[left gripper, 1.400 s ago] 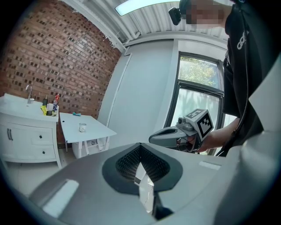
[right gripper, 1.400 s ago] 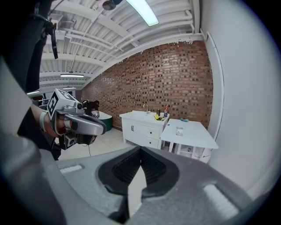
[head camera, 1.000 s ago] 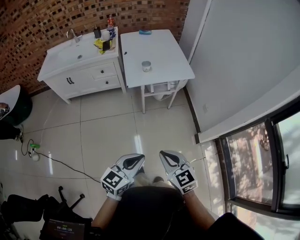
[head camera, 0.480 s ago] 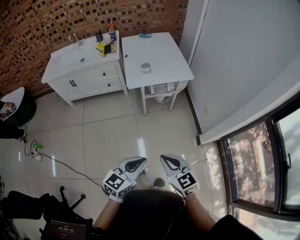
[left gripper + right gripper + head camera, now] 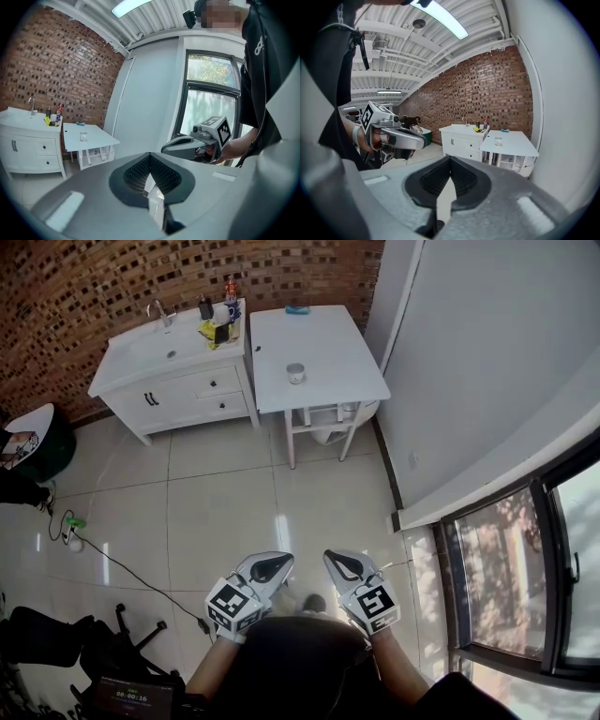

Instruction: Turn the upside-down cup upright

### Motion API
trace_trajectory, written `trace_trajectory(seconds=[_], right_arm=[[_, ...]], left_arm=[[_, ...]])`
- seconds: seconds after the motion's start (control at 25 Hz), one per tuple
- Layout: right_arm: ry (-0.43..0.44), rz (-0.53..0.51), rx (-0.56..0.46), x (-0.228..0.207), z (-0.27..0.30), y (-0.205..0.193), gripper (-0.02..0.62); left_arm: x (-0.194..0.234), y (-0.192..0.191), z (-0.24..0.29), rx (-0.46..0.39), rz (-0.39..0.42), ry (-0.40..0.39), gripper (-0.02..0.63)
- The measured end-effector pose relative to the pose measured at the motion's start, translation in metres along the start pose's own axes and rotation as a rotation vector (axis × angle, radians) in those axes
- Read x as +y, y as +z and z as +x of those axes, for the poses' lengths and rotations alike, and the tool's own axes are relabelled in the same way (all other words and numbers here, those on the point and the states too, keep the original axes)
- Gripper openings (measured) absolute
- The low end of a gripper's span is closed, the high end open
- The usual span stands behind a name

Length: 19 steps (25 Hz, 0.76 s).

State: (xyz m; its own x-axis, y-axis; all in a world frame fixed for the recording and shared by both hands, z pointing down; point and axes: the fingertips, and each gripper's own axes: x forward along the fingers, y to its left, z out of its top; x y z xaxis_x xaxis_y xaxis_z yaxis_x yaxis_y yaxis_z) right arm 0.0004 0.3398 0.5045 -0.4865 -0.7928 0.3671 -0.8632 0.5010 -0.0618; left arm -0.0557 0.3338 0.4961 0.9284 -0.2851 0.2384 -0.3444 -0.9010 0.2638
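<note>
A small pale cup (image 5: 296, 373) stands far off on the white table (image 5: 328, 348) at the top of the head view; it is too small to tell which way up it is. It shows tiny in the left gripper view, cup (image 5: 83, 136), and in the right gripper view, cup (image 5: 498, 140). My left gripper (image 5: 280, 562) and right gripper (image 5: 329, 558) are held close to the person's body above the tiled floor, side by side. Both are shut with nothing between the jaws. Each sees the other: right gripper (image 5: 180, 144), left gripper (image 5: 410, 139).
A white vanity with a sink (image 5: 169, 362) and bottles stands left of the table against the brick wall. A blue object (image 5: 298, 308) lies at the table's far end. A bin (image 5: 330, 426) sits under the table. A cable (image 5: 131, 568) and a chair base (image 5: 127, 638) lie left; windows stand right.
The head view has shifted a little, so the vanity and table sit slightly further right. Both grippers remain shut near the body, almost where they were.
</note>
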Motion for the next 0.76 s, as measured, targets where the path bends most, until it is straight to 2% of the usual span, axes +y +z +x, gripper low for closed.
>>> trace_trajectory(seconds=[0.76], right_arm=[[0.016,-0.002,0.002,0.0020,0.0030,-0.0033,-0.008]], left_arm=[[0.0006,-0.0002,-0.0021,-0.006,-0.001,0.014,0.015]])
